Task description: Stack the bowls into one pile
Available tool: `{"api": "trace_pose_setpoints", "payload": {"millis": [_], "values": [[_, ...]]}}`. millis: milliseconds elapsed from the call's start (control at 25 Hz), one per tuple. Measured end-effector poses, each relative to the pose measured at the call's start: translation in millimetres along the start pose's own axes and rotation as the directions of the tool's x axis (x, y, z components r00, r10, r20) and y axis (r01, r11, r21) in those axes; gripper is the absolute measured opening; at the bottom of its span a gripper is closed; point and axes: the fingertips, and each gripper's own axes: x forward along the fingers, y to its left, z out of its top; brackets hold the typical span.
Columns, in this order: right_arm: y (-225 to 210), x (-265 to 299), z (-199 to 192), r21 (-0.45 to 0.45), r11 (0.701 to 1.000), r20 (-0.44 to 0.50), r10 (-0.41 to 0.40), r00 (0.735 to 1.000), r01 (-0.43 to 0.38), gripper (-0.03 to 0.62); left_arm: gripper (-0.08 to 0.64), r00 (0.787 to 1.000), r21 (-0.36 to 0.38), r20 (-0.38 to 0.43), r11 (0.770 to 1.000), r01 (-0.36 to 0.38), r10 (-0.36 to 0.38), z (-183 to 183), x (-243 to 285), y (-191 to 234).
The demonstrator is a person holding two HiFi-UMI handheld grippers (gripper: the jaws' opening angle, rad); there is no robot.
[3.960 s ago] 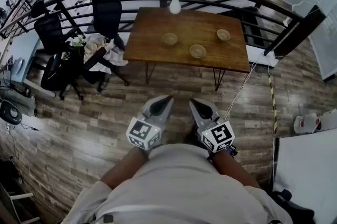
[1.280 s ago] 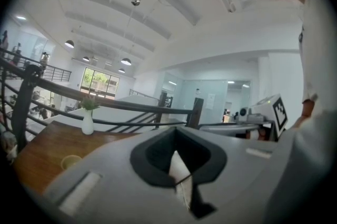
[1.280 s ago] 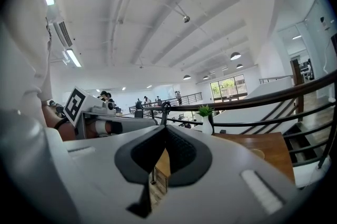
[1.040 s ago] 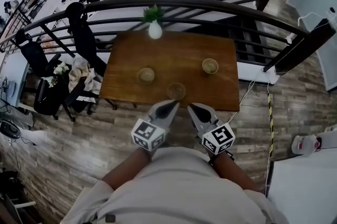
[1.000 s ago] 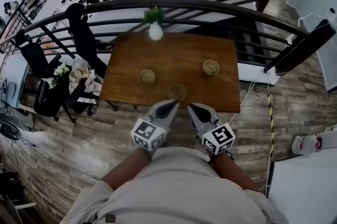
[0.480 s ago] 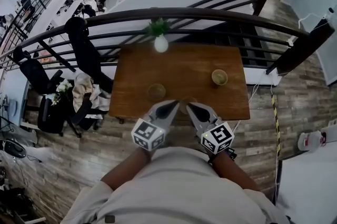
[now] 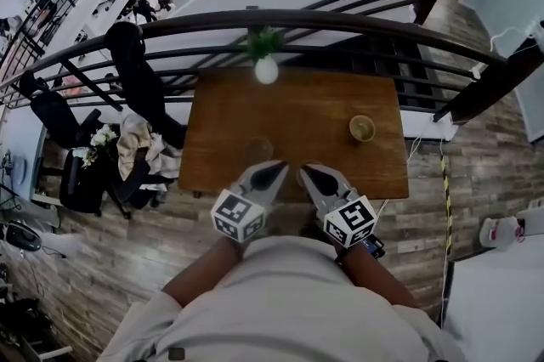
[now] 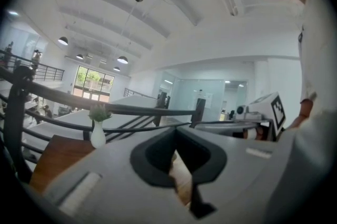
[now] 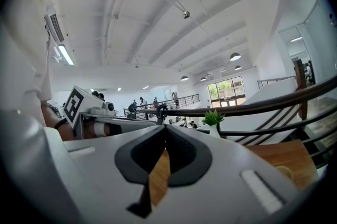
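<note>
A wooden table (image 7: 297,110) stands in front of me against a dark railing. One tan bowl (image 7: 362,128) sits near its right side, and it also shows in the right gripper view as the bowl (image 9: 284,172). A second bowl (image 7: 257,150) lies at the front left, just beyond my left gripper (image 7: 279,168). My right gripper (image 7: 307,172) is beside it, over the table's front edge. Both grippers (image 8: 179,175) (image 9: 160,175) have their jaws together with nothing in them. Whatever lies behind their tips is hidden.
A white vase with a green plant (image 7: 266,67) stands at the table's back edge. The curved railing (image 7: 340,20) runs behind it. Black chairs with draped clothes (image 7: 136,139) crowd the left side. A yellow-black cable (image 7: 443,182) runs on the floor at right.
The table has come closer and now reaches under the gripper tips. The middle bowl has passed out of sight behind the grippers. Both grippers stay shut, side by side.
</note>
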Motion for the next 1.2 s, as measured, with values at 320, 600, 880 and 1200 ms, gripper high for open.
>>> {"api": "trace_pose_setpoints", "payload": {"millis": [320,600,880,1200], "values": [[-33.2,12.3,6.9,-0.011,0.998,-0.026,0.056,0.998,-0.056,0.008,0.005,0.999,-0.031,0.011,0.999,-0.045,0.045,4.5,32.5,16.2],[-81.7,16.9,6.6,-0.01,0.995,-0.065,0.103,0.993,-0.104,0.008,0.005,0.995,-0.06,0.007,0.993,-0.1,0.101,4.8,74.6,28.4],[-136.6,12.5,1.0,-0.006,0.986,-0.106,0.167,0.98,-0.168,0.008,0.005,0.987,-0.075,0.007,0.984,-0.159,0.16,0.5,129.3,33.5],[-187.3,7.7,-27.7,0.027,0.971,-0.197,0.236,0.952,-0.236,0.008,0.005,0.975,-0.089,-0.059,0.971,-0.22,0.216,-29.2,175.7,46.9]]}}
